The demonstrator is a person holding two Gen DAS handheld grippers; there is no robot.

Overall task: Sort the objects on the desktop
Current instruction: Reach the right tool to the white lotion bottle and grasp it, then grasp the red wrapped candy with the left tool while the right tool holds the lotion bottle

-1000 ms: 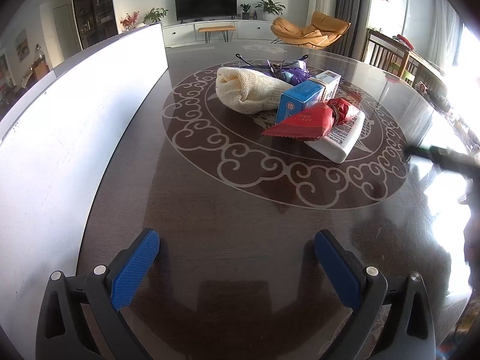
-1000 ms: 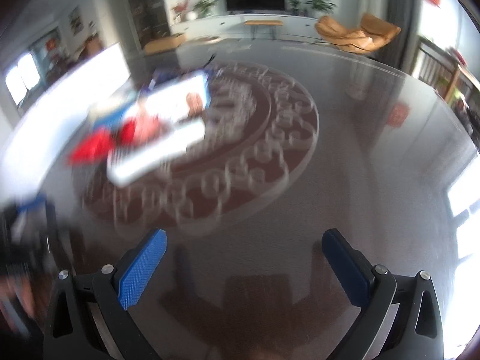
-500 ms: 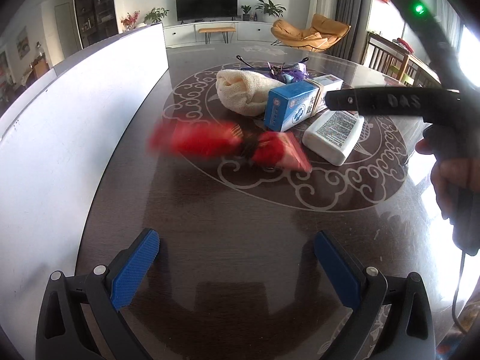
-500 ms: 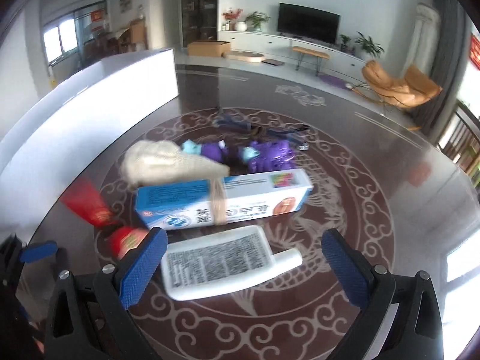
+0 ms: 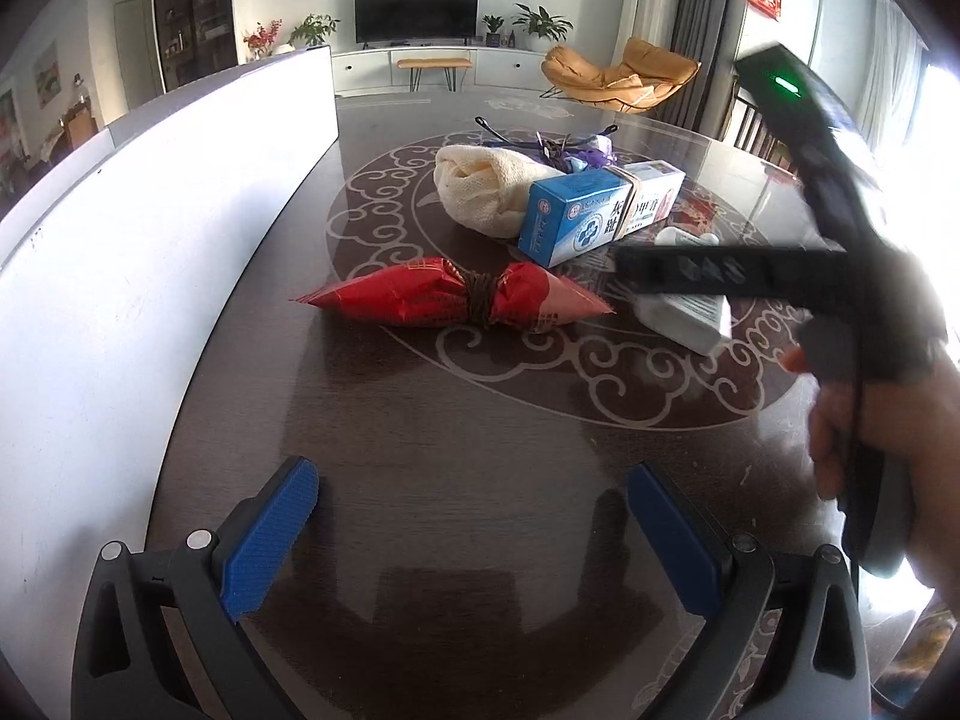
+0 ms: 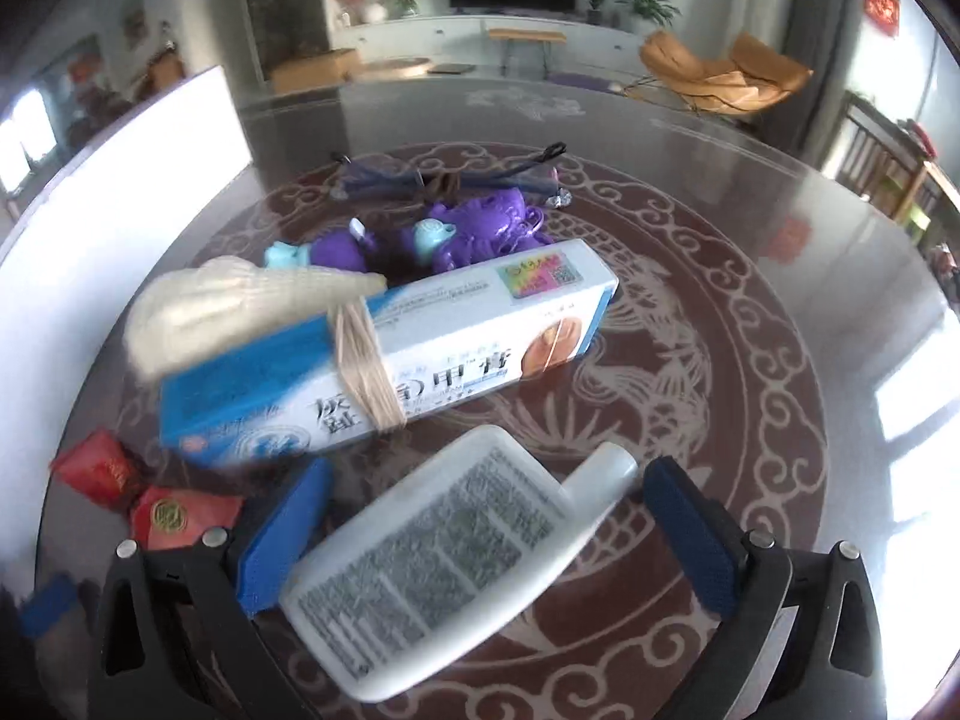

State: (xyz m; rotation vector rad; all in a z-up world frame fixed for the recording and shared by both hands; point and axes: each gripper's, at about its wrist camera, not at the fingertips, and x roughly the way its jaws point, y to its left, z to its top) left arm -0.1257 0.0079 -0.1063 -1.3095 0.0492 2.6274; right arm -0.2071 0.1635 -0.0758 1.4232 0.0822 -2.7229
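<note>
A pile lies on the dark patterned table (image 5: 456,456). A red snack bag (image 5: 456,300) tied with string lies apart, nearest my left gripper (image 5: 474,534), which is open and empty above the table. Behind it are a cream cloth roll (image 5: 480,186), a blue and white box (image 5: 594,210) and a white flat bottle (image 5: 684,312). My right gripper (image 6: 486,534) is open with the white bottle (image 6: 444,552) lying between its jaws, not clamped. The box (image 6: 390,360), the cloth (image 6: 240,306), a purple toy (image 6: 474,234) and the red bag (image 6: 138,486) lie beyond and to the left.
A long white panel (image 5: 150,228) stands along the table's left side. Dark glasses (image 6: 444,180) lie behind the purple toy. The right hand and its gripper body (image 5: 840,276) reach across the right of the left wrist view.
The red bag came off the pile and now lies still on the table to its left. My right gripper swung in and closed in over the white bottle. The left gripper stayed put.
</note>
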